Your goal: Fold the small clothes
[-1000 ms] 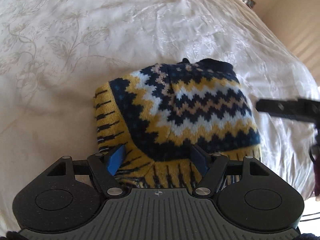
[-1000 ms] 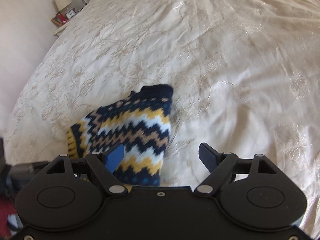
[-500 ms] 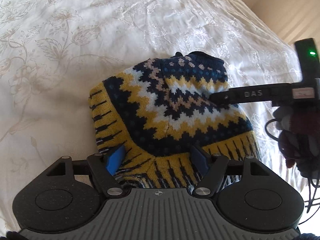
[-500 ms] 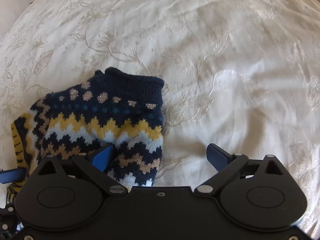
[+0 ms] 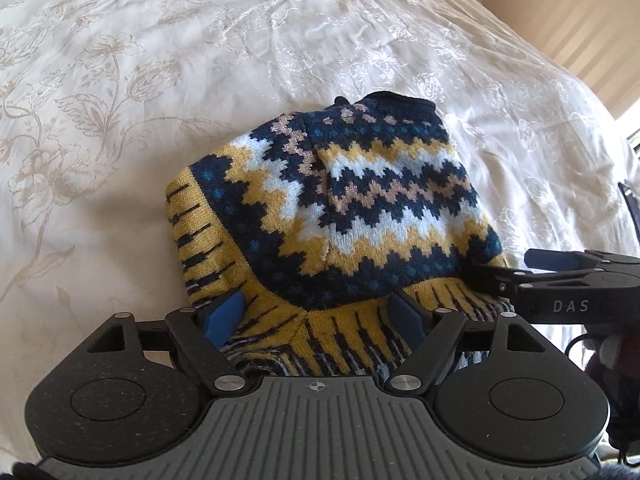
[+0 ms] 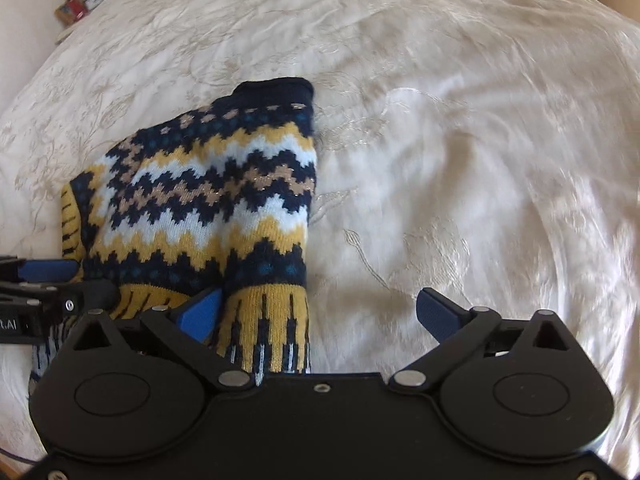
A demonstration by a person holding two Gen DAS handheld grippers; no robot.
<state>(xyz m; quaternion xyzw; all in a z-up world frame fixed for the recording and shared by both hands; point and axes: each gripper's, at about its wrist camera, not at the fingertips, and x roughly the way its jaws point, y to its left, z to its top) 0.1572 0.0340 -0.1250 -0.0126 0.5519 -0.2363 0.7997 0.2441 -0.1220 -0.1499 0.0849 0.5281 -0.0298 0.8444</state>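
Left wrist view is showing my left claw (image 5: 316,316) sitting right over the near hem of the little zigzag sweater (image 5: 340,208), which is lying bunched and partly folded on the bedspread (image 5: 120,80). Its jaws are opening, with the yellow ribbed hem between the blue pads, so I'm reckoning I'm letting go after a fold. My right claw (image 6: 320,312) is also spreading wide, its left pad resting against the sweater's right edge and the other over bare bedspread, gripping nothing. Next I'm probably needing a fresh grab on the near hem corners, both claws pinching only the top layers, then carrying them toward the dark collar (image 6: 276,84) at the far end without dragging the whole pile.
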